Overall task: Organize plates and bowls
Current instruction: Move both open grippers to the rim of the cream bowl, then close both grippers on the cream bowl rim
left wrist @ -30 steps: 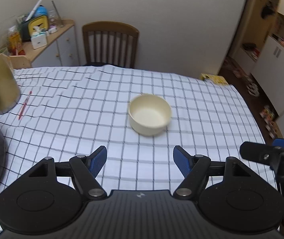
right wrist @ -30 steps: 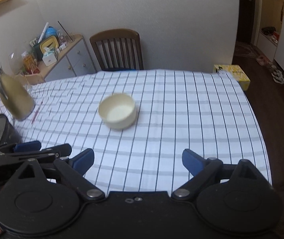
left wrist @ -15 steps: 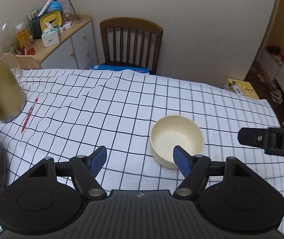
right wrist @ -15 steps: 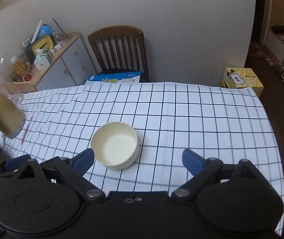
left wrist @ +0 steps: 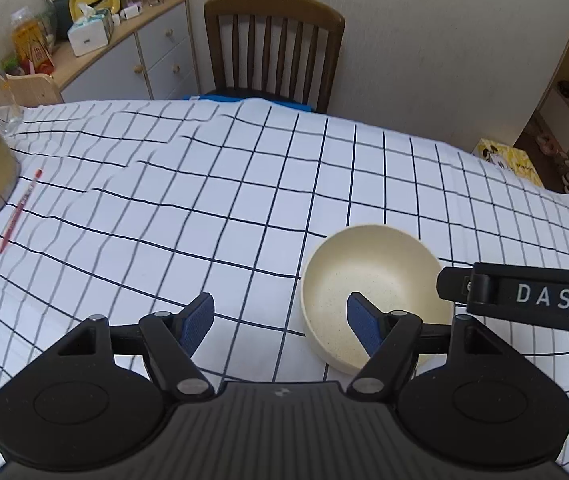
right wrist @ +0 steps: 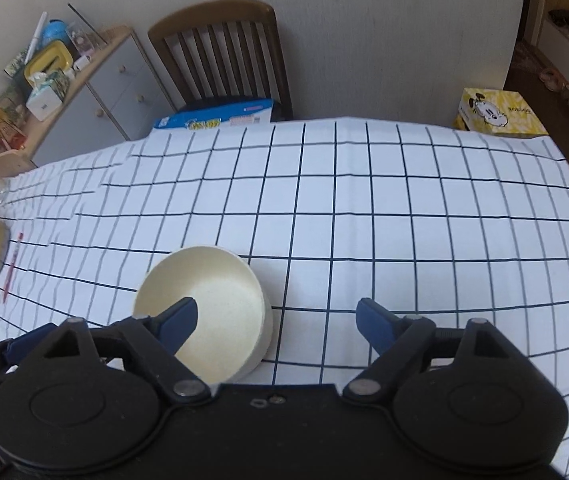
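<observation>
Bowl (left wrist: 368,276) sits between open left tongs (left wrist: 280,320) and closing, empty right tongs (right wrist: 276,320).

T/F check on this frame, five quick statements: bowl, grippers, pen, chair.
1. The bowl is empty. True.
2. It lies upside down. False: it stands upright on the cloth, mouth up.
3. The left gripper is clamped on the bowl. False: its jaws stand apart, one finger over the bowl, nothing gripped.
4. A red pen lies on the cloth. True.
5. The chair is at the table's right side. False: it stands at the far edge, by the wall.
The right gripper is closing, its left finger over the bowl, pads not pressing it.
</observation>
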Demonstrator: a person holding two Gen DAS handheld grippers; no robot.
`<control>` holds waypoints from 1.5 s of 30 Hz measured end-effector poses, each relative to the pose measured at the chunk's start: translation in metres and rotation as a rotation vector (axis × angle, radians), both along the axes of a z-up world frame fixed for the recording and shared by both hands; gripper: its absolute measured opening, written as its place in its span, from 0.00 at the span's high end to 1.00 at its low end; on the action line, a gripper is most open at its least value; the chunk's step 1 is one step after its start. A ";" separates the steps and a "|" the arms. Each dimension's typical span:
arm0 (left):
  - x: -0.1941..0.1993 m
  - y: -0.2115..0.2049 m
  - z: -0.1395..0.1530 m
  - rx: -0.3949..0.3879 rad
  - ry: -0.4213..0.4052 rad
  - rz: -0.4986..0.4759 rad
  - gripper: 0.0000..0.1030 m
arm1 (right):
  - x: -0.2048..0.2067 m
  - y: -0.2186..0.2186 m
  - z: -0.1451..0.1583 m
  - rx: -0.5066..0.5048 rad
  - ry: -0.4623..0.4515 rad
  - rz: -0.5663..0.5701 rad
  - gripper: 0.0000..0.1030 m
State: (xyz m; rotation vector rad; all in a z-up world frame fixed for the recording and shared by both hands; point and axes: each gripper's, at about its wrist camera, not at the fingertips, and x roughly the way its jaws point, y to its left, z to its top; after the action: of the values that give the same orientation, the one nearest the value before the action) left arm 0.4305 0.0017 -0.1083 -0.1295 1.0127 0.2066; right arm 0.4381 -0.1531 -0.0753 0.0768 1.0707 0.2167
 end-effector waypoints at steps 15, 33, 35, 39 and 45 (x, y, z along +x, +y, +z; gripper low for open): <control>0.026 0.001 -0.040 -0.012 0.080 -0.024 0.48 | 0.016 0.008 -0.037 -0.023 0.055 0.015 0.45; 0.031 0.002 -0.042 -0.041 0.083 -0.023 0.94 | 0.012 0.021 -0.038 -0.025 0.039 0.047 0.94; 0.028 0.003 -0.041 -0.047 0.088 -0.020 0.94 | 0.011 0.022 -0.037 -0.027 0.042 0.047 0.94; 0.019 0.002 -0.038 -0.056 0.083 -0.021 0.94 | 0.006 0.021 -0.036 -0.032 0.042 0.050 0.94; 0.004 -0.003 -0.028 -0.059 0.075 -0.035 0.94 | -0.008 0.018 -0.030 -0.039 0.040 0.052 0.94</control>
State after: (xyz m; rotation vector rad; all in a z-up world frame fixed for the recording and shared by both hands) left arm 0.4341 -0.0014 -0.1365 -0.1591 1.0954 0.1508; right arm 0.4296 -0.1351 -0.1052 0.0182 1.1169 0.2413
